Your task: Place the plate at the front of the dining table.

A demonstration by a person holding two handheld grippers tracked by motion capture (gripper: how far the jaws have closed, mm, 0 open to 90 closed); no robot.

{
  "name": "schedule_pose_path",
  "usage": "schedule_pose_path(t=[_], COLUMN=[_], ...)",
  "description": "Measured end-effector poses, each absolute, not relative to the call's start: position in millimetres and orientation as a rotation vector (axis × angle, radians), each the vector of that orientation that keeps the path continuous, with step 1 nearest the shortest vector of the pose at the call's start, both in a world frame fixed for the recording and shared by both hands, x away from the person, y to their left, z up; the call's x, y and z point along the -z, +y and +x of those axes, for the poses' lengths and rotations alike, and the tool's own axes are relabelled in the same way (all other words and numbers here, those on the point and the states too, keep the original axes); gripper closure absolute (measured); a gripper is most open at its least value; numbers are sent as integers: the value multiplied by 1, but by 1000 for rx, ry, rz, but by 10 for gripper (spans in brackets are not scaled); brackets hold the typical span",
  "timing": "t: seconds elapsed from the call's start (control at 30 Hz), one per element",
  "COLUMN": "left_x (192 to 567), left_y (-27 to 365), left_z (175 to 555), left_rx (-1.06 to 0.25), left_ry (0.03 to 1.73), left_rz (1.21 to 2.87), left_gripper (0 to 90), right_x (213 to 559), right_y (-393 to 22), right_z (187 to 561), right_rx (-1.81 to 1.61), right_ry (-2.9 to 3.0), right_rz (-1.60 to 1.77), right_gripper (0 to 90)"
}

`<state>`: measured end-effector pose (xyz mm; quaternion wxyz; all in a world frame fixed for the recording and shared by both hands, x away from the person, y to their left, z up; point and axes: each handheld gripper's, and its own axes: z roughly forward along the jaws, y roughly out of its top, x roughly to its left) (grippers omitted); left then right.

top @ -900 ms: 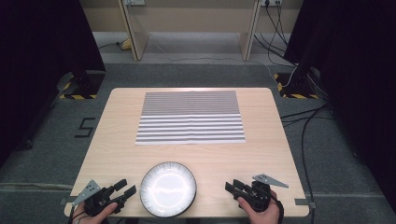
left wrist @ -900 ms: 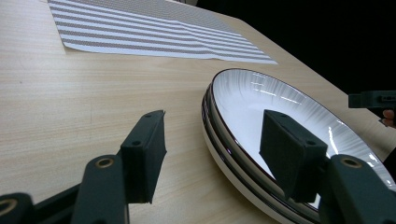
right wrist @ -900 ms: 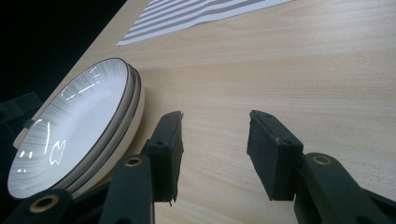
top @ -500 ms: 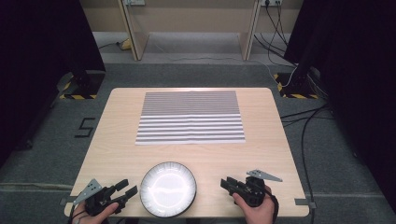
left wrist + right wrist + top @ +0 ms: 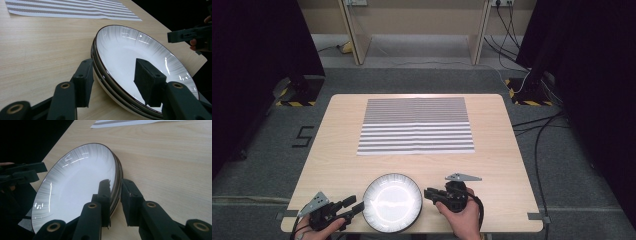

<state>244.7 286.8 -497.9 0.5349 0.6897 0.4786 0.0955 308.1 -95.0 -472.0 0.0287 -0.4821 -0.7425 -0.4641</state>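
Observation:
A stack of white plates (image 5: 392, 202) with dark rims lies at the table's near edge. My left gripper (image 5: 354, 205) is at its left side. In the left gripper view it (image 5: 115, 75) stands open astride the rim (image 5: 100, 72), one jaw outside on the wood and the other over the white inside, neither touching. My right gripper (image 5: 429, 194) is at the stack's right side. In the right gripper view it (image 5: 116, 192) has one jaw inside the top plate (image 5: 75, 180) and one outside, both against the rim.
A grey-and-white striped placemat (image 5: 416, 125) lies flat across the far half of the light wooden table (image 5: 507, 150). Dark curtains flank the table, and cables run over the floor at the right. The table's near edge is just below both hands.
My right gripper has moved left and a little forward, up to the plates' right rim. My left gripper has stayed at the left rim.

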Motion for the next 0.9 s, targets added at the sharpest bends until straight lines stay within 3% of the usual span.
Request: schedule_pose_path(t=[0.7, 0.9], left_x=[502, 504], left_y=[280, 279], left_z=[248, 248], left_rx=[-213, -210], left_ry=[1176, 1189], left_rz=[1675, 1688], left_gripper=[506, 566], right_x=[474, 473], right_y=[-68, -69], right_z=[319, 325], right_rx=[1242, 1185], right_ry=[-2367, -2292], right_rz=[-1542, -1574], right_gripper=[856, 865])
